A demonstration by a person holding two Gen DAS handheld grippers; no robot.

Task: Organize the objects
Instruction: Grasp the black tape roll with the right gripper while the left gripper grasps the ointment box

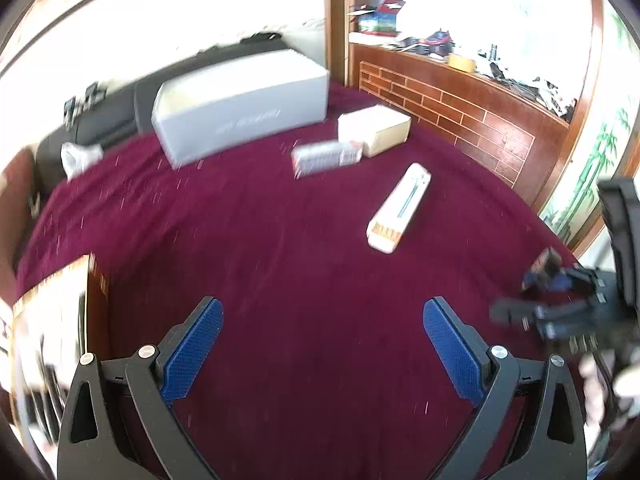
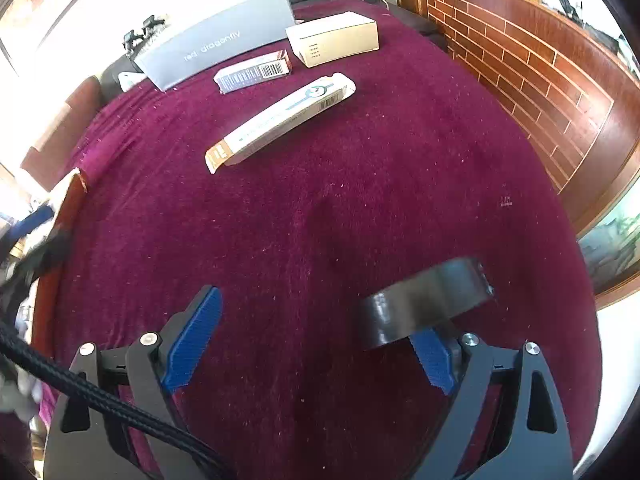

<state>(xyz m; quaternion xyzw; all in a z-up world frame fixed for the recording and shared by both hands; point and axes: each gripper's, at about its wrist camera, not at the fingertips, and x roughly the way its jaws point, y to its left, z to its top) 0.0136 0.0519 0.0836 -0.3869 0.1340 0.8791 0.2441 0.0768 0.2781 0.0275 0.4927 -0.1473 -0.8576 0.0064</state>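
Both the left gripper (image 1: 323, 312) and the right gripper (image 2: 316, 308) hang spread and empty over the maroon velvet cloth (image 2: 360, 184), the long white toothpaste carton (image 2: 280, 118) apparently next, lying apart from the boxes gathered beside the large grey shoebox (image 2: 216, 46).

A dark maroon cloth (image 2: 360, 184) covers the whole supporting surface, flecked with pale lint. At its far edge lies a long grey box (image 2: 224, 44) printed "red dragonfly". Just in front of that rests a small barcode-labelled carton (image 2: 254, 72), and beside it to the right a cream cardboard box (image 2: 334, 38). Nearer, set apart from those, a long white toothbrush-style package (image 2: 280, 118) lies diagonally. Close to the camera a black tape roll (image 2: 424, 300) sits on the cloth. In the left wrist view the same grey box (image 1: 240, 108), carton (image 1: 326, 156), cream box (image 1: 374, 130) and long package (image 1: 400, 208) appear, blurred
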